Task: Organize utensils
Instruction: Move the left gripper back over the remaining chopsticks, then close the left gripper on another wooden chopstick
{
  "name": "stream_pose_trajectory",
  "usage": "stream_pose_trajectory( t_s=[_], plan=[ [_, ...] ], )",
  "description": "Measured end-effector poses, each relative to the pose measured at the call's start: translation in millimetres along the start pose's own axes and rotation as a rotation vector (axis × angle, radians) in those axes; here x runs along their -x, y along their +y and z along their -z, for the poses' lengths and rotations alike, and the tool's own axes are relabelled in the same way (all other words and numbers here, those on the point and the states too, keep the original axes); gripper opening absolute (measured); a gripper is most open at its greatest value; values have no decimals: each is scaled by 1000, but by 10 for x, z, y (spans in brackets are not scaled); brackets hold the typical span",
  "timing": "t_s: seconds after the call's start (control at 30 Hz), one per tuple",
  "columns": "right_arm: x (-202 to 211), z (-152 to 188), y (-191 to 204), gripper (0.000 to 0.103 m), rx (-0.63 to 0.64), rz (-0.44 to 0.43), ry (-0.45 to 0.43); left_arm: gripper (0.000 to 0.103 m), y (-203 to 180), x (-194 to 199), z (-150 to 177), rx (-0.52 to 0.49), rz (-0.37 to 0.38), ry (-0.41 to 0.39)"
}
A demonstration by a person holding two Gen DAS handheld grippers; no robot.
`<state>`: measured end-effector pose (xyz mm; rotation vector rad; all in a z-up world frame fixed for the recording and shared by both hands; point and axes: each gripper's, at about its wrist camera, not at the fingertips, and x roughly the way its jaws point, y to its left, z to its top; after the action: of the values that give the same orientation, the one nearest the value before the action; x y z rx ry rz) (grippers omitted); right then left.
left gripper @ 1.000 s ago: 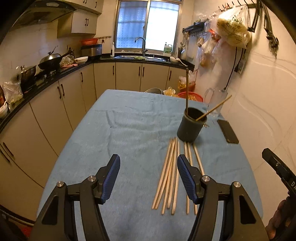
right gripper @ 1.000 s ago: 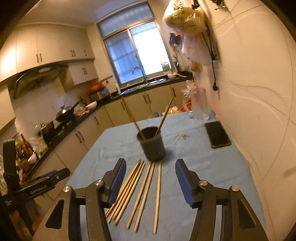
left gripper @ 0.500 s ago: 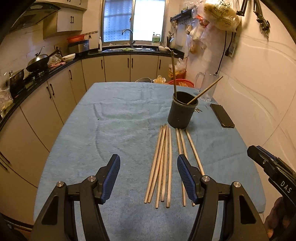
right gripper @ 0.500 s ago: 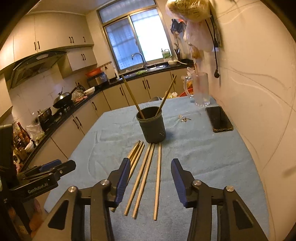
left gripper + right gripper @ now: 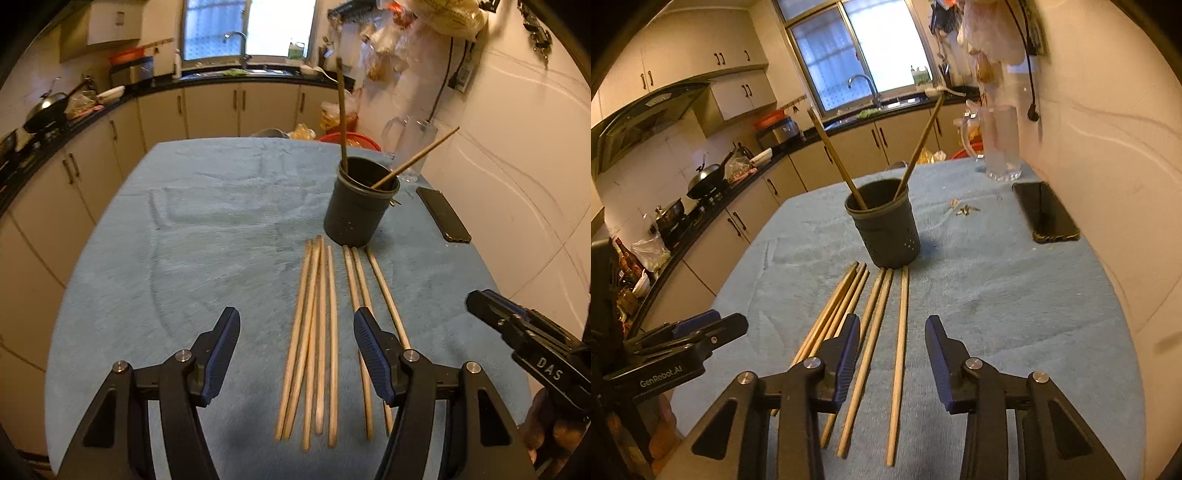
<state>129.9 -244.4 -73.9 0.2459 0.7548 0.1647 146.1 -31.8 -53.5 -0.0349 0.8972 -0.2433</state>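
Note:
Several wooden chopsticks (image 5: 322,332) (image 5: 868,332) lie side by side on the blue cloth, pointing toward a dark holder cup (image 5: 360,205) (image 5: 886,225) that holds two chopsticks upright. My left gripper (image 5: 295,343) hovers open above the near ends of the left group of chopsticks. My right gripper (image 5: 892,345) hangs over the right-hand chopsticks with its jaws closing; two chopsticks pass beneath the gap, and the pads are not pressing on them. The right gripper also shows at the right edge of the left wrist view (image 5: 517,332).
A black phone (image 5: 443,214) (image 5: 1047,212) lies right of the cup near the wall. A glass pitcher (image 5: 999,144) stands behind it, with small keys (image 5: 964,209) on the cloth. Kitchen counters and cabinets run along the left and back.
Both grippers have moved forward and down toward the chopsticks. The right gripper's jaws have narrowed. The left gripper's opening is unchanged.

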Motion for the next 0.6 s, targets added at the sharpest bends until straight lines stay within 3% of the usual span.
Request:
stream_pose_trajectory(
  t_s=[0.17,0.33,0.4,0.53,0.6],
  plan=[
    [-363,-89,-145,33,-40,-23,78,64,-27,-434,-140,-11,38,69],
    [-736,-212,-226,27,-38,-35,140,54,-93,-779,-284,-44,57,121],
    [-896,-256,-271,26,-38,-45,167,45,-114,-895,-327,-51,72,149],
    [-1123,-298,-368,25,-66,-50,206,43,-136,-1074,-407,-64,83,169],
    [-1205,-317,-379,23,-65,-50,221,36,-150,-1151,-439,-73,84,178]
  ],
)
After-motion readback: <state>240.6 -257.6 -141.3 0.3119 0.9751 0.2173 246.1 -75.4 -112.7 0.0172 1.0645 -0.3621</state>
